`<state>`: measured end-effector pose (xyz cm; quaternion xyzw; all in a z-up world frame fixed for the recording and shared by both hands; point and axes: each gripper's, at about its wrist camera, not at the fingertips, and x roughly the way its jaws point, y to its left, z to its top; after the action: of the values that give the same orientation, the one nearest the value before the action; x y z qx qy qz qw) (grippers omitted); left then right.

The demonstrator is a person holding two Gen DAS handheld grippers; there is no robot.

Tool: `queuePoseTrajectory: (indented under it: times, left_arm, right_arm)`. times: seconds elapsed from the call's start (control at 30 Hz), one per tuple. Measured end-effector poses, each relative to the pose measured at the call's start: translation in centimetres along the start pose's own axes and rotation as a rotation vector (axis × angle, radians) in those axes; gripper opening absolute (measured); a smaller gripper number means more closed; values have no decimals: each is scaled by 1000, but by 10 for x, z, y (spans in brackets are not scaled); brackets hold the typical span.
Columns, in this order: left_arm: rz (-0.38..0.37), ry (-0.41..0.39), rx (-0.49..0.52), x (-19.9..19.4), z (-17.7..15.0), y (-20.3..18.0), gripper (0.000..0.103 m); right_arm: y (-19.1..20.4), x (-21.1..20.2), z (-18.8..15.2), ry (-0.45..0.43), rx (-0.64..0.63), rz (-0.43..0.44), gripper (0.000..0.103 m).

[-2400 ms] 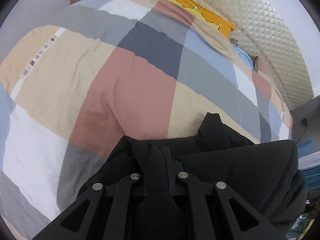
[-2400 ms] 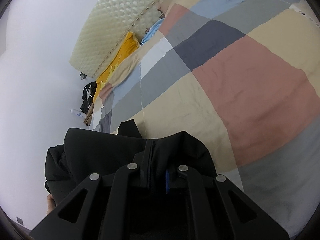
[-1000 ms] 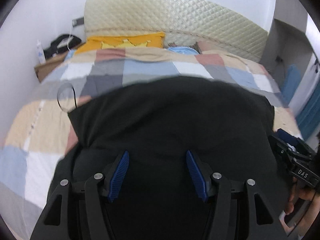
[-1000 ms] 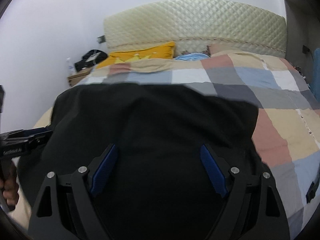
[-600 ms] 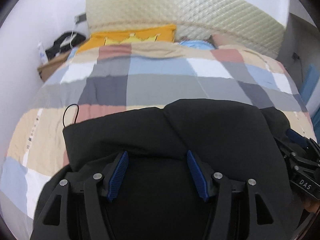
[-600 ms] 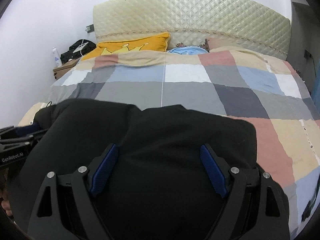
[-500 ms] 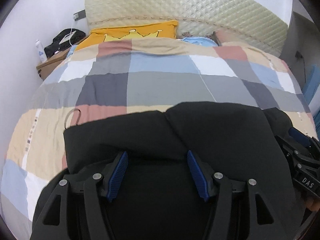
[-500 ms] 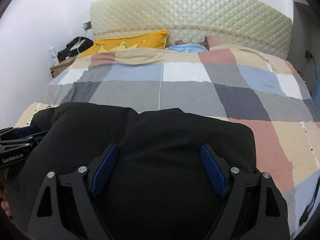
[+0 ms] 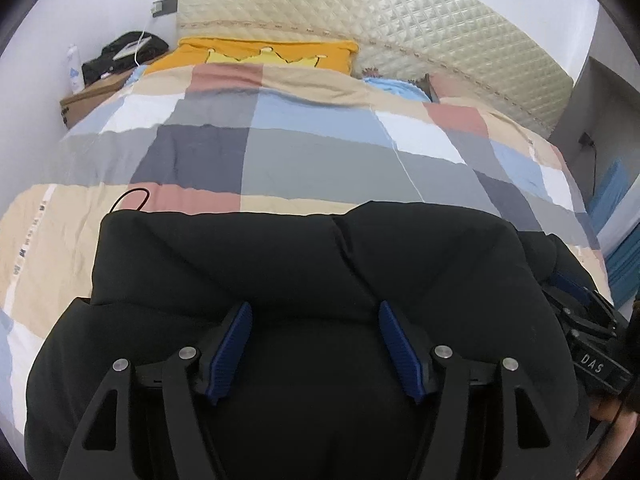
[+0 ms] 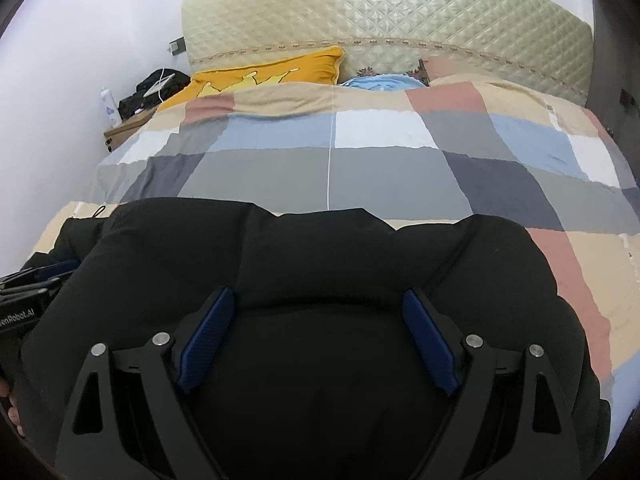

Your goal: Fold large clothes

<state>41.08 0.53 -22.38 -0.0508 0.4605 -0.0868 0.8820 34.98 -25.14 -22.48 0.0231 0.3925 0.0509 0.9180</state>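
A black padded jacket (image 9: 320, 256) lies folded across the near part of a checked quilt (image 9: 320, 160), filling the lower half of both views. My left gripper (image 9: 313, 306) hangs over it with blue pads (image 9: 236, 336) wide apart; its jaws are opening, and jacket fabric lies under and between them, unpressed. My right gripper (image 10: 317, 291) stands wider over the jacket (image 10: 320, 248), jaws also opening, pads (image 10: 428, 340) clear of the cloth. Each gripper shows at the other view's edge: the right gripper (image 9: 580, 320), the left gripper (image 10: 28, 280).
The quilt (image 10: 280, 172) runs back to a yellow pillow (image 9: 268, 54) and a quilted headboard (image 9: 400, 20). A nightstand (image 9: 92, 96) with a bottle and dark items stands at the far left. A thin black loop (image 9: 132, 198) lies by the jacket's left corner. A hand (image 9: 612, 420) shows at right.
Both grippers were shut on the jacket's edge, then let go. Over the last second the jacket has settled lower and flatter on the bed, baring more quilt, and both grippers sank and drew back.
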Motion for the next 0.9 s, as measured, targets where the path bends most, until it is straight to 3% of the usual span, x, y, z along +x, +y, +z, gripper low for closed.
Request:
queuePoseTrajectory:
  times: [0.23, 0.5, 0.63, 0.73, 0.9]
  left_arm:
    - [63, -36, 41, 1, -6, -13, 66]
    - [80, -72, 43, -16, -12, -8, 66]
    - [142, -103, 100, -43, -14, -7, 66]
    - [226, -186, 142, -69, -13, -3, 66]
    - [203, -174, 71, -73, -20, 26, 70]
  right_arm:
    - [-3, 2, -7, -13, 7, -8, 87]
    - [-8, -13, -6, -17, 36, 30, 87]
    - [-18, -43, -7, -55, 36, 26, 87]
    - [-30, -62, -11, -75, 47, 4, 87]
    - [-51, -73, -25, -44, 35, -6, 87]
